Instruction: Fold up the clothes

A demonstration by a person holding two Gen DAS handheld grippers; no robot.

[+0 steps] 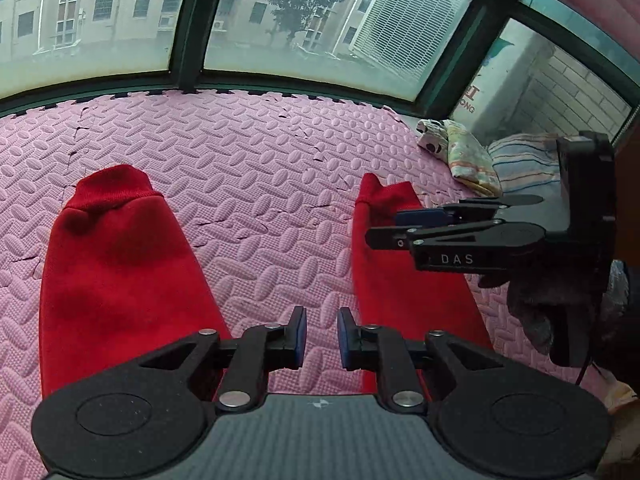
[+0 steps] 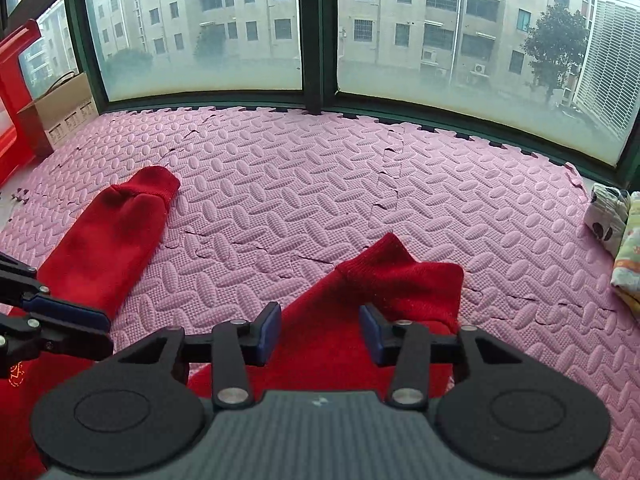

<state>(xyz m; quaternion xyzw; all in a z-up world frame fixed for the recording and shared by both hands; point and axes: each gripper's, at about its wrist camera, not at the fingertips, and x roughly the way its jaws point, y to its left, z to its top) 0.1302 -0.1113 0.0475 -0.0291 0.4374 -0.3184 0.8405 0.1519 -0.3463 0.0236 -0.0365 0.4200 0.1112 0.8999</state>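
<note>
A red garment lies on the pink foam mat with two long cuffed parts pointing at the window. Its left part and right part lie apart, with bare mat between them. My left gripper hovers over that gap, open by a narrow slot and holding nothing. My right gripper is above the right part's cuff. In the right wrist view, the right gripper is open over the crumpled cuff, with no cloth between the pads. The left gripper shows at the left edge near the other part.
Folded patterned and striped clothes are stacked at the mat's right edge, also seen as a pile in the right wrist view. A cardboard box and a red plastic item stand far left. Windows bound the mat behind. A gloved hand holds the right gripper.
</note>
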